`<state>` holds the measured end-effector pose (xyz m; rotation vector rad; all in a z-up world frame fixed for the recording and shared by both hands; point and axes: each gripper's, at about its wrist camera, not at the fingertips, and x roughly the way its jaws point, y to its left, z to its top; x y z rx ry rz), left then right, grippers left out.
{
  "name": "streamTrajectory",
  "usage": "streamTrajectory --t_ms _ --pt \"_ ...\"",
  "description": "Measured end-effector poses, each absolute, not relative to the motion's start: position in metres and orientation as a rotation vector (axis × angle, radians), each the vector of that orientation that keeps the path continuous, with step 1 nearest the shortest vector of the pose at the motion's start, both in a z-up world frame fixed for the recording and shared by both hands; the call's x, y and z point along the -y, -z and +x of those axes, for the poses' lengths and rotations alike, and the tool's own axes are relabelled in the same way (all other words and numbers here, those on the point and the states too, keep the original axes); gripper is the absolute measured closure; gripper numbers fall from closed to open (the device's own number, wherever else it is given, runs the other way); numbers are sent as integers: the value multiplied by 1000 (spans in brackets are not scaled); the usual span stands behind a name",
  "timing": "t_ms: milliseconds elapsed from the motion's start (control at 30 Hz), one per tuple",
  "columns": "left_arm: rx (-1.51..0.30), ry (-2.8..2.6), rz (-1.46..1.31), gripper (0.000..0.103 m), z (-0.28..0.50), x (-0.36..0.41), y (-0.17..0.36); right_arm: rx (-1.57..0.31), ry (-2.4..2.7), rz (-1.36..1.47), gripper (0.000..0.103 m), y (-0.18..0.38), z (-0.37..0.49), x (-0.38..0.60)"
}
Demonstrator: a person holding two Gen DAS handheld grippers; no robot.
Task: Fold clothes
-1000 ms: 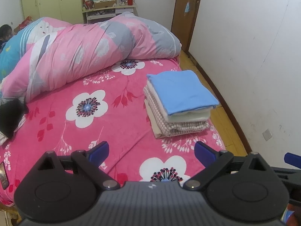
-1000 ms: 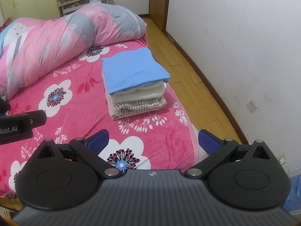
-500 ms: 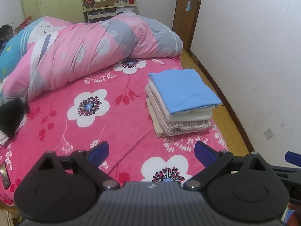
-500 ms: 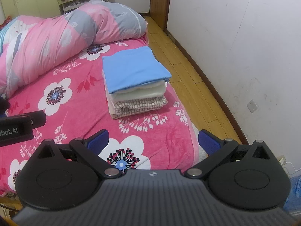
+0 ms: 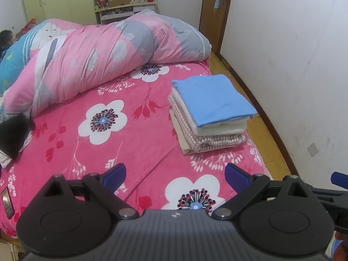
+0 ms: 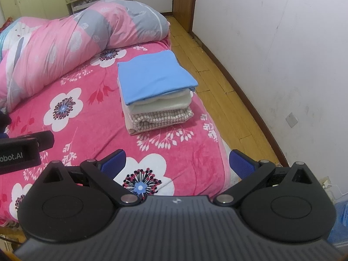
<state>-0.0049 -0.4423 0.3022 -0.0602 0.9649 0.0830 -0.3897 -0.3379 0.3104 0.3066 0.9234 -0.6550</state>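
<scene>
Black fabric (image 5: pixel 14 133), a dark crumpled garment, lies at the far left edge of the bed in the left wrist view, partly cut off, with a scrap of white cloth under it; what kind of garment it is cannot be made out. Rolled pink-and-grey quilt (image 5: pixel 104 58) runs across the head of the bed. Pink flowered bedspread (image 5: pixel 134 143) is bare through the middle.

Left gripper (image 5: pixel 175 174): jaws spread wide, nothing between the blue pads, held above the near edge of the bed. Over the last second its view has tipped slightly upward and eased back; the stack sits a touch lower in frame. No reach toward any cloth.

Folded stack (image 6: pixel 155 91) sits near the right edge of the bed: blue piece on top, cream below, checked knit, beige at the bottom. Edges squared, unchanged across the second.

Right gripper (image 6: pixel 177 161): also wide open and empty, hovering over the bed's near right corner, well short of the stack.

Reading: the blue item looks finished and released. Likely next is the dark garment at left, if it counts as laundry.
</scene>
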Motion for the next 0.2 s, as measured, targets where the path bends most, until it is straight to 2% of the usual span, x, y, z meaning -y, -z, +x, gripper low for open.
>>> streamTrajectory --t_ms 200 --pt "-964 -86 -58 5 -5 443 -302 -926 660 313 1 -309 -390 339"
